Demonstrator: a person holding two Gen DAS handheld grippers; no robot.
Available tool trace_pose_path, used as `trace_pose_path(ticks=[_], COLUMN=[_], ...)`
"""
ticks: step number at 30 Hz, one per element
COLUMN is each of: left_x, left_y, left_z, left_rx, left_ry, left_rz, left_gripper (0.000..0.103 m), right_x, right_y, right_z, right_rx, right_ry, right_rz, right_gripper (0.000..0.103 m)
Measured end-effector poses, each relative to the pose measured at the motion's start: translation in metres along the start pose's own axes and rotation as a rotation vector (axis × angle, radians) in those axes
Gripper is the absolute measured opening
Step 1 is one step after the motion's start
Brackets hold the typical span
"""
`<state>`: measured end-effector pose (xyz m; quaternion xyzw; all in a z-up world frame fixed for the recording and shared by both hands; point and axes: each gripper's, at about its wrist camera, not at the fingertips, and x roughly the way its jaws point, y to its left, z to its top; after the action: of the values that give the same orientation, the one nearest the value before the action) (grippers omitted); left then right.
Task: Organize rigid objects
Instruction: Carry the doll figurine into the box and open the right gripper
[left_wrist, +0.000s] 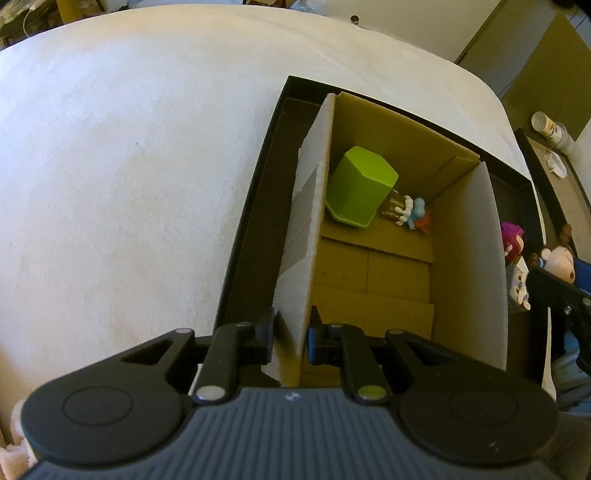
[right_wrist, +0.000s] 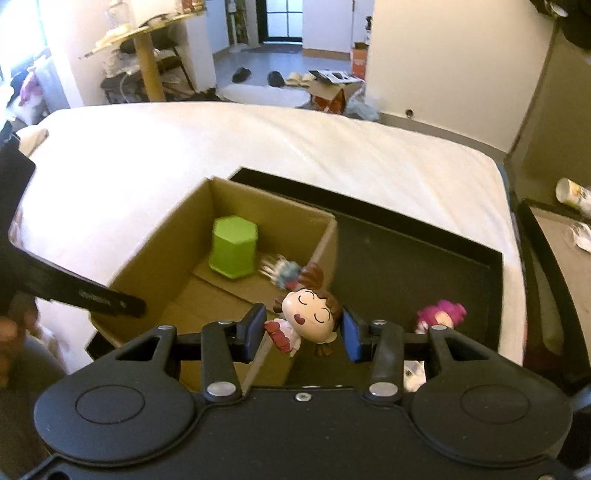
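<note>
A cardboard box (left_wrist: 391, 155) (right_wrist: 166, 236) stands in a black tray (left_wrist: 251, 206) (right_wrist: 406, 251) on a white bed. Inside it lie a green hexagonal cup (left_wrist: 360, 186) (right_wrist: 233, 246), upside down, and a small blue-haired figurine (left_wrist: 412, 210) (right_wrist: 282, 271). My left gripper (left_wrist: 290, 338) is shut on the box's left flap (left_wrist: 308, 206). My right gripper (right_wrist: 303, 328) is shut on a brown-haired doll figurine (right_wrist: 310, 314), held above the box's right wall. A pink-haired figurine (right_wrist: 441, 314) (left_wrist: 511, 240) lies in the tray to the right.
More small figures (left_wrist: 557, 258) sit beside the tray at the right. A dark side table (right_wrist: 554, 251) with a paper cup (right_wrist: 572, 194) stands right of the bed. The white bed (left_wrist: 129, 166) stretches left and behind the tray.
</note>
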<state>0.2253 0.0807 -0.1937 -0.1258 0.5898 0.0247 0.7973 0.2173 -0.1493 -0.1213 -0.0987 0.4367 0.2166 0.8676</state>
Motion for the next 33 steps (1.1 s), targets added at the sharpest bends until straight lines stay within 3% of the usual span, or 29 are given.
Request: trace_pose_path(ticks=[24, 33], left_x=[-0.005, -0.006], left_y=[0.006, 0.005], left_z=[-0.001, -0.001], left_rx=[-0.014, -0.010], left_ry=[-0.017, -0.018], left_rz=[-0.026, -0.024], left_gripper=[0.015, 0.015], right_x=[0.053, 0.069], right_y=[0.050, 0.040], right_z=[0.006, 0.009], right_rx=[0.044, 0.180], right_ry=[0.110, 0.138], right_rz=[0.137, 0.158], right_gripper=[0.044, 0.044])
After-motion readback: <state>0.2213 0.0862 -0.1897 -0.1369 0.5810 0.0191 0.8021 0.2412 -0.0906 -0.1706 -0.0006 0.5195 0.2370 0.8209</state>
